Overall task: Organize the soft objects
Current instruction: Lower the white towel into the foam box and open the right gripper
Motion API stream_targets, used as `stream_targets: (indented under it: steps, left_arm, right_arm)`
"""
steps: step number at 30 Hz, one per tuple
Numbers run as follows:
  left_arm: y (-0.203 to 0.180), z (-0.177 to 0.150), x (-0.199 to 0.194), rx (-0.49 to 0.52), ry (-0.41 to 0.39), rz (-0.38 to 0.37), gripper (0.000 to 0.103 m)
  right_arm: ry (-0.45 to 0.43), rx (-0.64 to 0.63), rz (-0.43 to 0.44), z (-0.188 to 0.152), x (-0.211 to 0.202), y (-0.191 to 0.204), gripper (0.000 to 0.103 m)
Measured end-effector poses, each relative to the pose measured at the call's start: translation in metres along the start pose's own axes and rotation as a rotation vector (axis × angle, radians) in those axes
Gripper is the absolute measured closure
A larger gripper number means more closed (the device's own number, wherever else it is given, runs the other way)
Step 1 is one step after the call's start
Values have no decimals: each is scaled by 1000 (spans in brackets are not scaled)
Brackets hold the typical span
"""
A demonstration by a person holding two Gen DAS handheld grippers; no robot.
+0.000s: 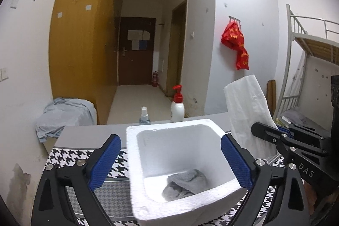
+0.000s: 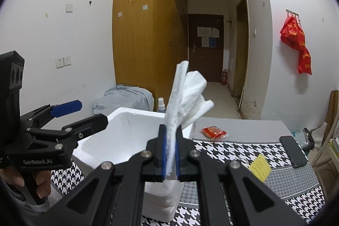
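Right now my left claw (image 1: pixel 170 159) hangs over the white foam box (image 1: pixel 135 173) with its blue pads spread wide, one on each side of the box's opening and nothing between them. Down in the bottom of the box, toward its near right corner, lies a crumpled grey cloth (image 1: pixel 184 183). The box stands on a table (image 2: pixel 243 126) covered with a black-and-white houndstooth mat (image 2: pixel 237 149). My right claw (image 2: pixel 170 154) is pressed together on a white tissue (image 2: pixel 186 94), pinching it low down so that most of the sheet stands up above the pads in loose folds, and a short end sticks out beneath them. In my left camera that same tissue rises just to the right of the box, with the right claw's black fingers below it. In my right camera the left claw shows at the left edge, with a hand (image 2: pixel 27 183) wrapped round its grip. On the table to the right of the box I see a small red packet (image 2: pixel 214 132) on the bare grey strip, and nearer to me a yellow nubbly thing (image 2: pixel 260 167) and a dark phone (image 2: pixel 293 151) on the mat, all well apart from the box. Behind the box stand a small spray bottle (image 1: pixel 144 115) and a white pump bottle (image 1: pixel 177 105) with a red top.
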State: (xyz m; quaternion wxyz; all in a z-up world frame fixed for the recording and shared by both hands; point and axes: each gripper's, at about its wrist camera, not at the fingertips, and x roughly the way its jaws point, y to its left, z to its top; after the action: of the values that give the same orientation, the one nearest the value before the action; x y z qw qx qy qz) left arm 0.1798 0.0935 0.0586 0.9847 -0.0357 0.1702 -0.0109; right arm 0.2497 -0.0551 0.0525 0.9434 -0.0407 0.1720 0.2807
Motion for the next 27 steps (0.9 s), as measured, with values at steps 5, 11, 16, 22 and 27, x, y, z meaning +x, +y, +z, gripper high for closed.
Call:
stream_targets:
  steps: [5,11,16,22,27]
  left_arm:
    - [11,1,-7,-15,-20,25,6]
    - [25,1,-15,-40,-40,62,5]
    - [30,-1,-18,-38,-40,83,5]
    - [37,-2,-21,-47,-37,89,5]
    - [42,-4,-23,-55,-39,92,5]
  right_arm:
    - [10,-9,20,2,7,6,93]
    - [22,-20,50,4,17,16,93]
    - [41,-27,66,4,26,25,93]
    - [57,-27,103,5,31,31,93]
    - [65,-31,97,6,35,35,93]
